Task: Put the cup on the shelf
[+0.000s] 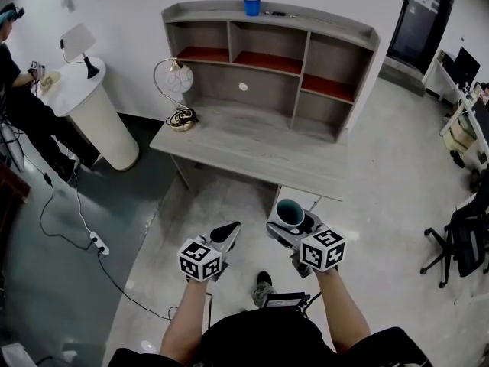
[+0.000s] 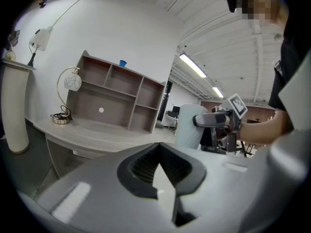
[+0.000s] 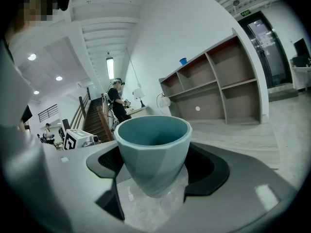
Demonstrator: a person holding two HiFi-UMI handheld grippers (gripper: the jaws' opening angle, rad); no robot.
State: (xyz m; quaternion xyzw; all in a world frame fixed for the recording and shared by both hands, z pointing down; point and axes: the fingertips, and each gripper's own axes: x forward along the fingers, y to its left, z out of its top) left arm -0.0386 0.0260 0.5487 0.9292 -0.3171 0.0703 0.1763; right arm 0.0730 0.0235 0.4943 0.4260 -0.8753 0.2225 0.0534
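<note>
The right claw [image 3: 156, 171] is clamped on the cup [image 3: 151, 147], holding it upright for carrying, short of the counter's [image 1: 252, 151] front edge. The shelf [image 1: 306, 61] stands along the back edge. The left claw [image 2: 159, 168] is together and empty.

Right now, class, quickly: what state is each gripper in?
Left gripper: closed, nothing in it.
Right gripper: closed on the teal cup, which is upright.

cup [image 1: 290, 212]: head view shows only rim and inside, body hidden in right gripper [image 1: 293, 226] | blue thing [image 1: 252, 7] on top of shelf [image 1: 328, 23]: too small to tell what | bystander [image 1: 17, 102]: cut off by left edge | office chair [image 1: 462, 235]: partly cut off by right edge
</note>
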